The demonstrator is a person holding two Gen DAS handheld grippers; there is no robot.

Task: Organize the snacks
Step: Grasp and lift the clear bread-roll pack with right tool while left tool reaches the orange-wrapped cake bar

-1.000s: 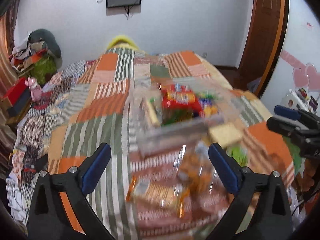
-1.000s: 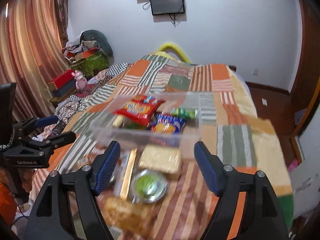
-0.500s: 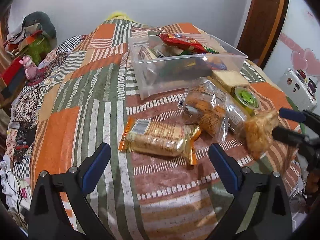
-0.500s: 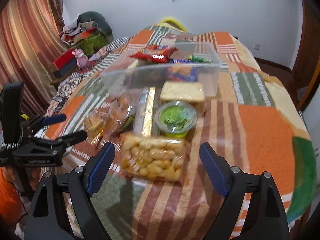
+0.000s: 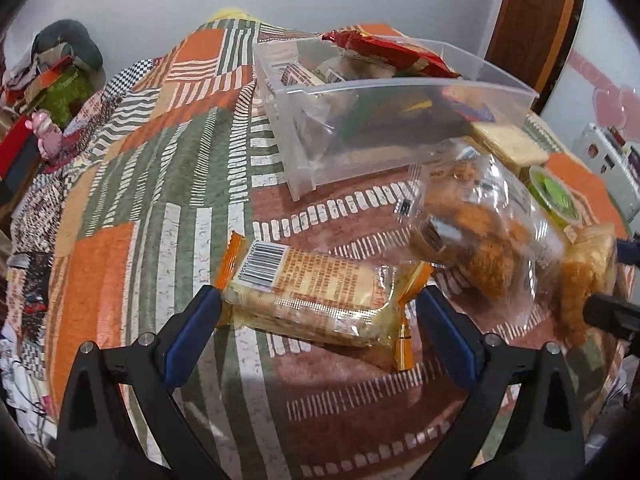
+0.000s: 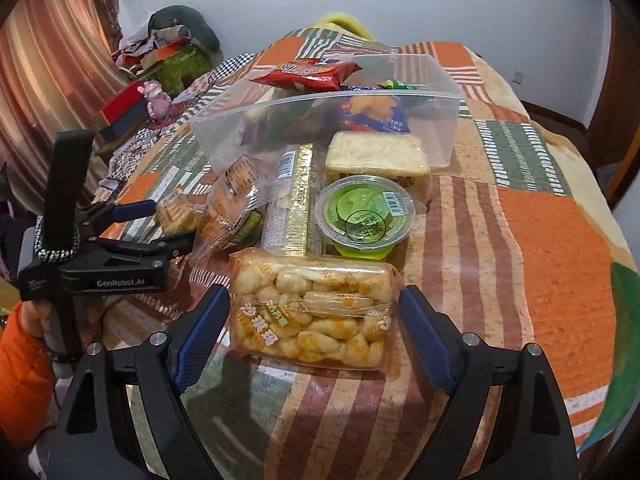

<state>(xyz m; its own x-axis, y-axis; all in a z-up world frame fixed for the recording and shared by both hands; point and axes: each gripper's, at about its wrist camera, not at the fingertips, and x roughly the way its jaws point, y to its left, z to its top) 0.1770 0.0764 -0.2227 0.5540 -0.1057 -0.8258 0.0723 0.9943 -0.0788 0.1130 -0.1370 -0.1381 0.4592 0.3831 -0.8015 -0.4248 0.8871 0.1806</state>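
Orange-wrapped biscuit pack (image 5: pixel 320 300) sits between the wide-open left gripper (image 5: pixel 320 312), while the right gripper (image 6: pixel 314 312), also spread, straddles the pastry pack (image 6: pixel 314 312) by the bin (image 6: pixel 448 128).

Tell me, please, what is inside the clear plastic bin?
Inside the clear plastic bin, a red snack bag lies on top, with a blue packet and a green wrapper below. Other items are hidden underneath.

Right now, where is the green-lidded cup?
In the right wrist view, the green-lidded cup sits on the quilt just in front of the pale cake slab, right of the gold-striped packet and behind the tray of small pastries.
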